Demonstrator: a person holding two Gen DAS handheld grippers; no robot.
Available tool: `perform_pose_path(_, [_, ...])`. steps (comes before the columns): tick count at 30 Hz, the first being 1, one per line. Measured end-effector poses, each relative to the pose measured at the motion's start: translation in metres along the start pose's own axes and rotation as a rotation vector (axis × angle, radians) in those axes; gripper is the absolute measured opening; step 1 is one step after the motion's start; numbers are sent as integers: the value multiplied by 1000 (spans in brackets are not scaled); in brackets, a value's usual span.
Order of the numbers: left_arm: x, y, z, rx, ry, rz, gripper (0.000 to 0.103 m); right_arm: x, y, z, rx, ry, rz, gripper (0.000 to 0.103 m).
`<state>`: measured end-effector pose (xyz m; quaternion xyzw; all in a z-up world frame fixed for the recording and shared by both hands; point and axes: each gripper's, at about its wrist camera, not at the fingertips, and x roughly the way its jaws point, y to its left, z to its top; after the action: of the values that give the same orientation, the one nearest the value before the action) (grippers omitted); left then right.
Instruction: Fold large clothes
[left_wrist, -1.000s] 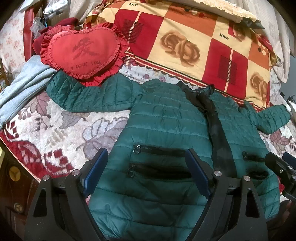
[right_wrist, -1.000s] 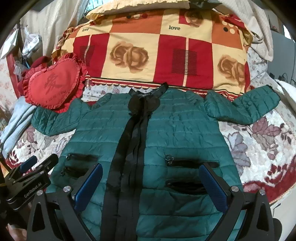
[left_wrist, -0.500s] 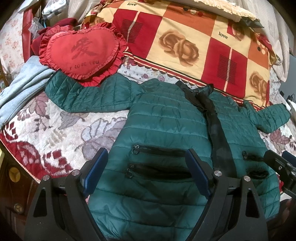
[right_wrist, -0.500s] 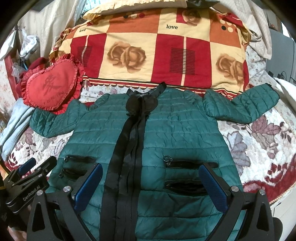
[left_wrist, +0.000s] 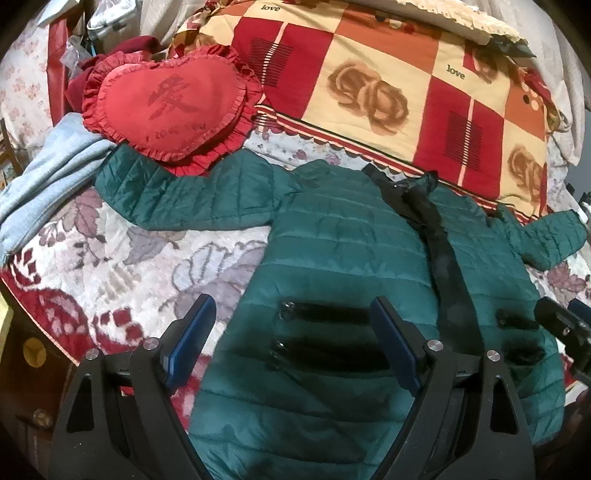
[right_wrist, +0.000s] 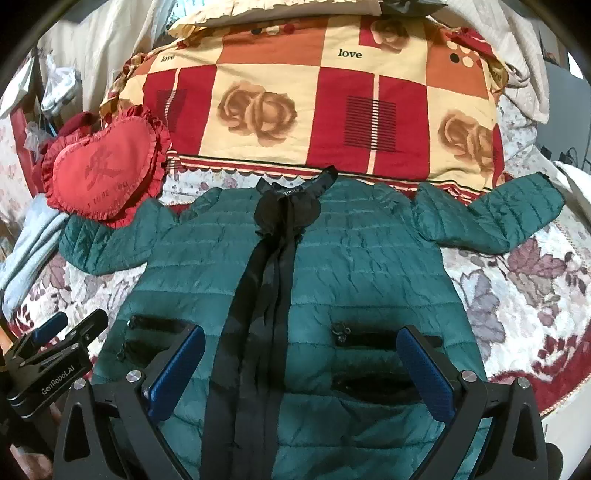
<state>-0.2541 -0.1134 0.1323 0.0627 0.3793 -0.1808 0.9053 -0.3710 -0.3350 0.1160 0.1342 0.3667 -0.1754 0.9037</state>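
A dark green quilted jacket (left_wrist: 343, 236) lies flat and face up on the bed, sleeves spread to both sides, with a black front placket (right_wrist: 266, 280) and zip pockets. It also shows in the right wrist view (right_wrist: 369, 266). My left gripper (left_wrist: 291, 321) is open and empty above the jacket's lower left part. My right gripper (right_wrist: 301, 350) is open and empty above the lower middle, to the right of the placket. The left gripper's body shows at the lower left in the right wrist view (right_wrist: 51, 354).
A red heart cushion (left_wrist: 170, 107) overlaps the left sleeve's end. A red and cream checked quilt (right_wrist: 314, 110) lies behind the collar. Light blue cloth (left_wrist: 44, 173) lies at far left. The floral bedspread (right_wrist: 517, 295) shows on both sides; the bed's edge is near me.
Both views have shifted slightly: the jacket sits a little lower and the grippers have edged forward. Both grippers stay open.
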Motion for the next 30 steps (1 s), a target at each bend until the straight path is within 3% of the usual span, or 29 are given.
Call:
perform_pose_path(8, [16,20,14,-26,31,16,86,12,6,17,-20,-6,-11,103])
perform_pose_path(14, [38,65,38,-118,61,64,86,24,11,28,-29,-4,-1,103])
perform_pose_path(19, [71,128,69,-238,101,179,86,34,22,35,-51,12,26,103])
perform_pose_path(24, [109,191,96,-293,97,333,86,44,35,37,-73,32,52,103])
perform_pose_path(30, [151,262,112,-418,101,397,85,58,38,39,-69,45,51,103])
